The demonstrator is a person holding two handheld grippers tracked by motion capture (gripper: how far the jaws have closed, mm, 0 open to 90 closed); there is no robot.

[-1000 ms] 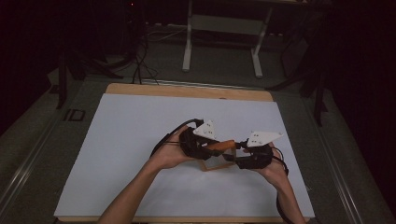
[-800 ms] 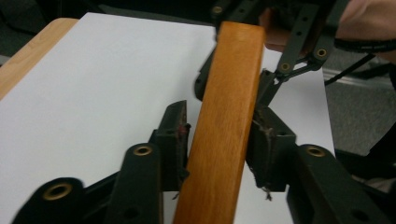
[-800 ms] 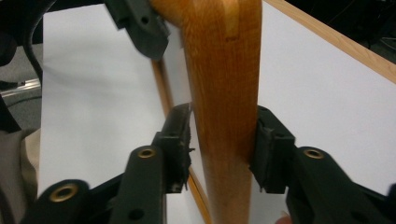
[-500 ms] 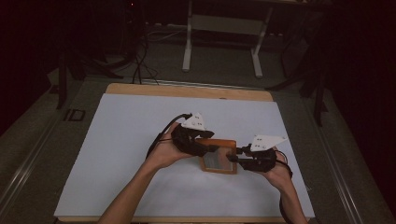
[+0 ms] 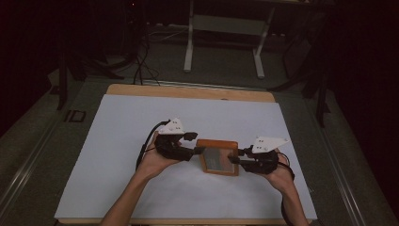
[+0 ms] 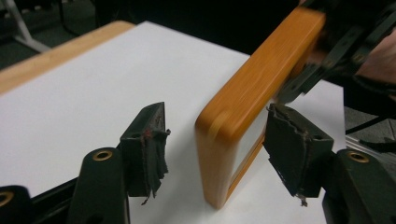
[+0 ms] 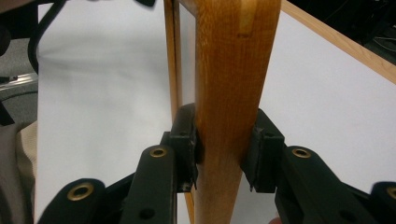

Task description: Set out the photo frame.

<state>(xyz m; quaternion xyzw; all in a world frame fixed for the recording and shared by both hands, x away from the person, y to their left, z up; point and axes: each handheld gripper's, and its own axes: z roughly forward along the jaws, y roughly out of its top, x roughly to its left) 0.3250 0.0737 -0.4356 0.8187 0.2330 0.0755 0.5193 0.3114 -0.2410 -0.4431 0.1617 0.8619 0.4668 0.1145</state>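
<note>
1. Jaws of the right gripper (image 7: 219, 156) are clamped on the edge of a wooden frame (image 7: 233, 70); in the right gripper view both pads press the wood from either side, with no gap showing.
2. Jaws of the left gripper (image 6: 215, 154) stand apart and have just been opening. The near corner of the wooden frame (image 6: 243, 107) sits between them, but neither pad touches it: the left pad (image 6: 149, 140) is clear of the wood, and the right pad (image 6: 294, 149) stands just beside the frame's inner face.
3. From the high view, the wooden frame (image 5: 217, 141) sits near the middle of the white table surface (image 5: 117, 141), toward the person's side, with its grey inner panel facing up.
4. The left gripper (image 5: 190, 151) is at the frame's left side and the right gripper (image 5: 237, 157) at its right side, each held in one hand.
5. The left hand (image 5: 157, 160) and right hand (image 5: 277, 174) come in from the bottom edge, forearms angled inward toward the frame.
6. A wooden table edge (image 5: 188, 92) shows along the far side of the white surface.
7. In the left gripper view, the right gripper (image 6: 336, 46) appears at the frame's far end, gripping it; the frame is tilted up on edge relative to that camera, and slightly blurred.
</note>
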